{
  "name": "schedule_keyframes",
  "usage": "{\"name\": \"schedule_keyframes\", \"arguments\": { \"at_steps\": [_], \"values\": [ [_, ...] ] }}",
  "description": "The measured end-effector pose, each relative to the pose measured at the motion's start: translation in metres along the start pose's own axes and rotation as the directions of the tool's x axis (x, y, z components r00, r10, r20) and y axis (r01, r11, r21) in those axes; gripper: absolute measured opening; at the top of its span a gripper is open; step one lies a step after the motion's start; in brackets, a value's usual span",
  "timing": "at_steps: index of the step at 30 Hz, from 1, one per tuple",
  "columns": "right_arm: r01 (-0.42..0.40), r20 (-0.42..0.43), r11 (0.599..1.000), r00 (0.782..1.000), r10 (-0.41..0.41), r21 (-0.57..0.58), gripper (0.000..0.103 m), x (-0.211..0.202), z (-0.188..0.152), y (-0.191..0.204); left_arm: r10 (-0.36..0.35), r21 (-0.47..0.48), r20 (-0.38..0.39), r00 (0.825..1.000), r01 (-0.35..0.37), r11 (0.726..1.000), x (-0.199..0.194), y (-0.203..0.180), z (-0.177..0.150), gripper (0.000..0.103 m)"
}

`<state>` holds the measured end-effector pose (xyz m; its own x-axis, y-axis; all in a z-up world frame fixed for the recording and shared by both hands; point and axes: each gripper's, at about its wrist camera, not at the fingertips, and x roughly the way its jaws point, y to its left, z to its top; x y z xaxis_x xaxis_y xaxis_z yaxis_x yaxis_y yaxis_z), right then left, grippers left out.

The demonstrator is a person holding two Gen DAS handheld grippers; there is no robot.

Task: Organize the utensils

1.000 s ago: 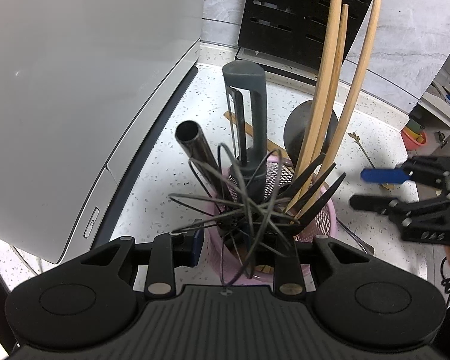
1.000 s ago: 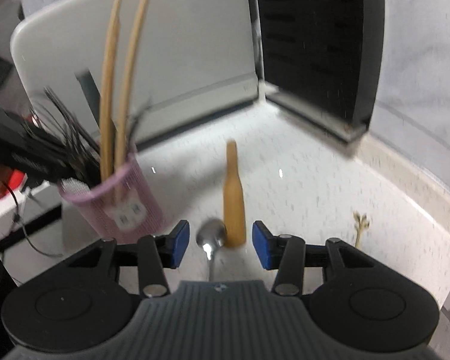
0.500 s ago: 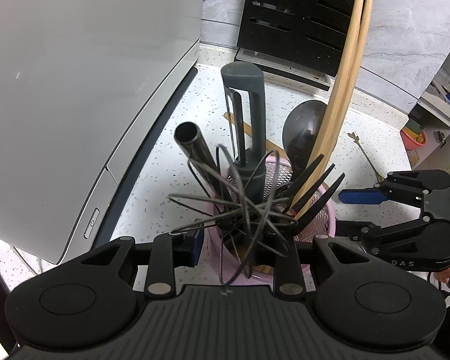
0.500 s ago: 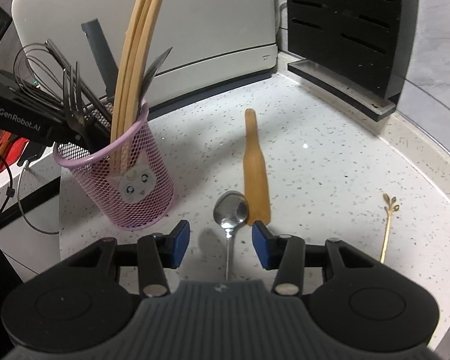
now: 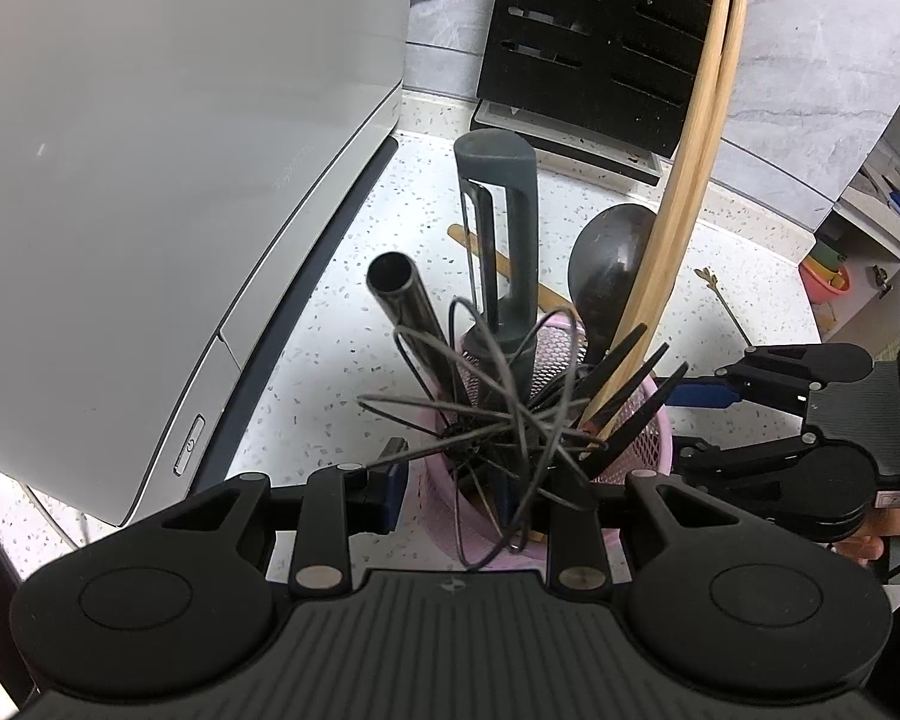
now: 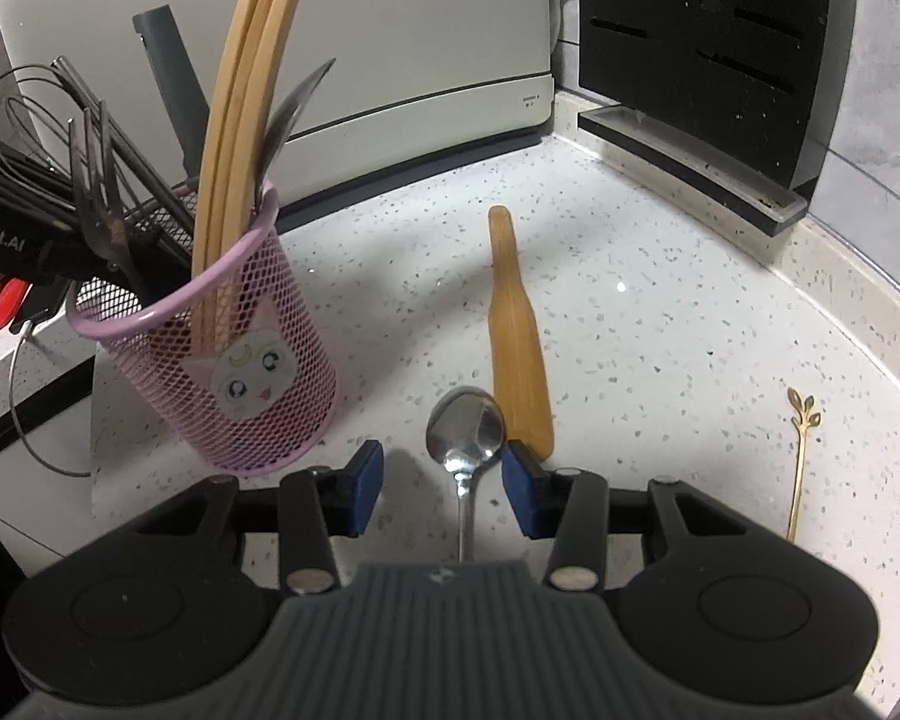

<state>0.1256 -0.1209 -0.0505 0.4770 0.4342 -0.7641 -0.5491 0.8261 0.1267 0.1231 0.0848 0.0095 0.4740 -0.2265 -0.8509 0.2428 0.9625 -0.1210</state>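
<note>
Hidden stuff: your left gripper (image 5: 468, 501) is sitting right behind the pink mesh holder (image 6: 210, 354), and the whisk (image 5: 498, 414) wires and the holder rim are blocking its right pad. Honestly can't tell whether it's clamping the rim or just parked there.
Cut off: the spoon (image 6: 465, 429) handle is running under your right gripper (image 6: 443, 480), so only the bowl and a bit of stem are showing. The wooden chopsticks (image 6: 240, 90) are running out of the top of the right wrist view.
Right tool: jaws are standing apart with the spoon's neck between the blue pads, not pinching it, nothing held.
Where the utensils are: spoon lying on the speckled counter (image 6: 660, 324) just right of the holder, wooden spatula (image 6: 516, 336) beside it with its wide end near the spoon bowl, gold leaf-topped stirrer (image 6: 801, 462) well off to the right.
In the holder: whisk, black fork (image 5: 630, 378), dark ladle (image 5: 609, 264), grey peeler (image 5: 498, 228), chopsticks, a metal tube handle (image 5: 408, 312). Pretty packed.
Room to move: open counter is stretching between spatula and stirrer. The white appliance (image 6: 390, 30) and black knife block (image 6: 702, 48) are boxing in the back.
Versus a second ago: your right gripper is sitting lower and closer over the spoon, and the chopsticks that were splayed are now leaning together. Left gripper hasn't budged.
</note>
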Motion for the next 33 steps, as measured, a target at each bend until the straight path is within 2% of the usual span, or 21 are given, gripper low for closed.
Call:
{"name": "schedule_keyframes", "arguments": {
  "at_steps": [6,11,24,33],
  "values": [
    [0.034,0.029,0.999,0.999,-0.034,-0.006,0.041,0.004,0.0,0.004,0.001,-0.001,0.0,1.0,-0.001,1.0,0.0,0.0,0.0,0.033],
    [0.089,0.06,0.996,0.994,-0.087,-0.027,0.028,0.006,-0.001,0.007,0.002,0.0,0.0,1.0,-0.002,1.0,-0.001,0.0,0.001,0.033],
    [0.102,0.06,0.992,0.993,-0.097,-0.075,0.027,-0.005,-0.004,0.012,-0.001,-0.003,0.003,1.0,0.001,1.0,-0.002,0.0,0.001,0.032],
    [0.087,0.102,0.994,0.992,-0.079,-0.07,0.027,-0.027,-0.003,0.013,0.0,-0.004,0.002,1.0,0.0,1.0,-0.001,0.001,0.001,0.033]
  ]
}}
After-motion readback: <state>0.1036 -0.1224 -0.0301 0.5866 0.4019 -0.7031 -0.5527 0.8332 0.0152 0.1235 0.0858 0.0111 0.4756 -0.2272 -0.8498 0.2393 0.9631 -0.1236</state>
